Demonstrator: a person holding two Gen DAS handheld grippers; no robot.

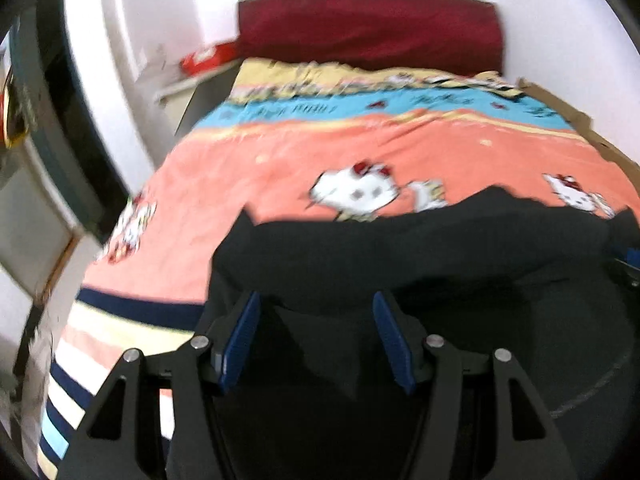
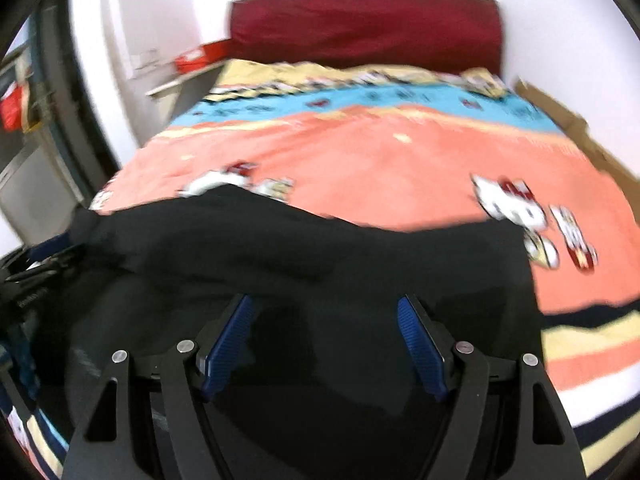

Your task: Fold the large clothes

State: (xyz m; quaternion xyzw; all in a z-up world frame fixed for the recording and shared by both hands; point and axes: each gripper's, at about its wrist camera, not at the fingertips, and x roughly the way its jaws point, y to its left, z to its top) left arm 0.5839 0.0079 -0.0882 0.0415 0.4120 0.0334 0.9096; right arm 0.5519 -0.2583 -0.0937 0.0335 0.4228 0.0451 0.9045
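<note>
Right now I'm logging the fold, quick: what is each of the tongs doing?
Left tongs: open, nothing gripped, above the black garment.
Right tongs: open, nothing gripped, above the same garment.

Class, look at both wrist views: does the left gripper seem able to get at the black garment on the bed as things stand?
Probably yes. The left gripper stands open right over the black garment, whose dark cloth lies between and beyond its blue pads. Nothing lies in the way. Blur hides whether the pads touch the cloth.
</note>
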